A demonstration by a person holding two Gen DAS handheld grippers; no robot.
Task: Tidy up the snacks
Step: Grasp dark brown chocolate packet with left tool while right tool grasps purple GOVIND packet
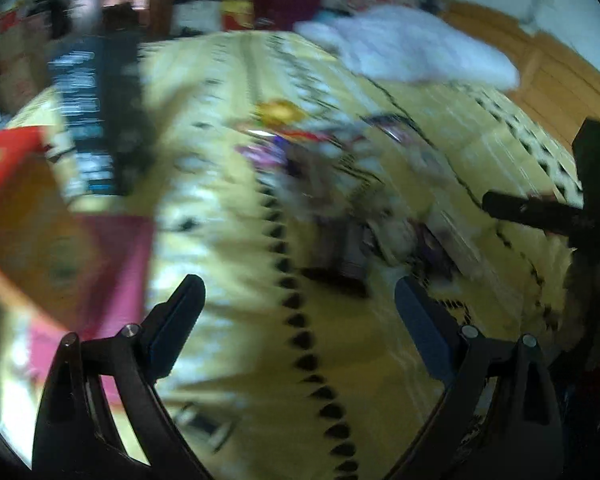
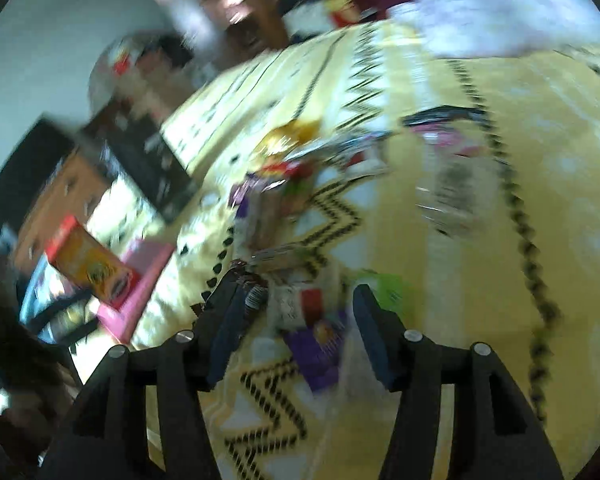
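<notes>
1. Bedroom setting: both views looked down on a bed (image 1: 228,352) under a soft yellow cover with black zigzag and triangle bands, wooden furniture and white bedding (image 1: 412,52) at the far side. Both pictures were heavily smeared.
2. Left tool (image 1: 300,300): jaws stood wide apart with nothing between them, above bare cover just short of the snack pile (image 1: 332,176).
3. Right tool (image 2: 296,304): jaws partly apart, no pad pressing on anything; a small purple packet (image 2: 320,348) and a red-and-white wrapper (image 2: 300,304) lay on the cover in the gap. A dark crinkled wrapper (image 2: 252,292) sat against the left finger; whether it touched, I could not tell.
4. Snacks: loose, thin foil and plastic packets, glossy and crinkly, heaped mid-bed in purple, red and gold. At the bed's left edge a rigid orange-and-red carton (image 2: 88,264) rested on a flat pink box (image 2: 140,292).
5. Risks, as judged:
   - Slick flat packets could slide out of a pinch on soft bedding.
   - Closing low could catch the cover with a packet.
   - Overlapped packets might lift two at once.
   - Both tools near one pile could collide.
</notes>
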